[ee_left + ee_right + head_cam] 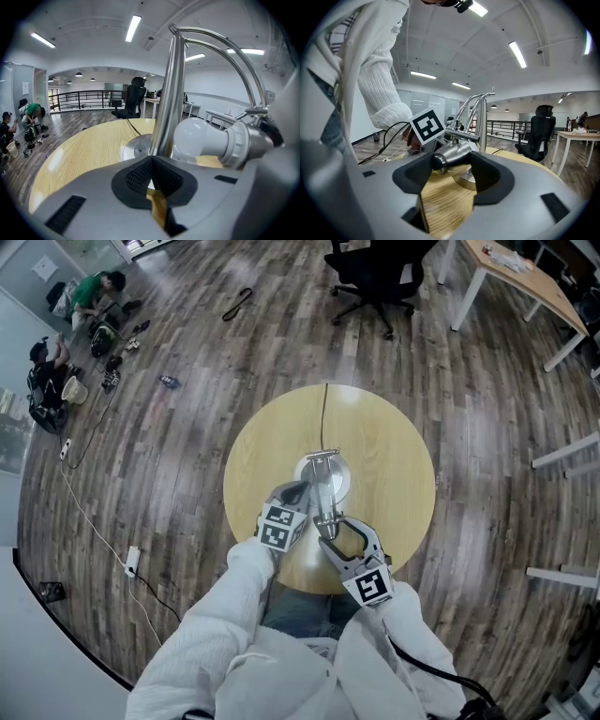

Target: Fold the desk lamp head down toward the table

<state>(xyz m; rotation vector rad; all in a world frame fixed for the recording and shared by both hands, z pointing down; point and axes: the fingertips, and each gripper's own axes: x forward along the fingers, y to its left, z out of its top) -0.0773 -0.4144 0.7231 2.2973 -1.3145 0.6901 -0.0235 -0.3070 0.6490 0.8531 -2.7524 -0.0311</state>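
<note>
Right gripper (449, 171) gaped wide around the lamp head (243, 140), gripping nothing, while the left gripper (152, 161), jaws together, apparently steadied the post (168, 93).

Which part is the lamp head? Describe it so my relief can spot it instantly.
On the round wooden table stands a chrome desk lamp. Its head is the shiny cone with a white bulb, hanging low from the curved tubes, between the right gripper's open fingers; the straight pole beside it is bare.
</note>
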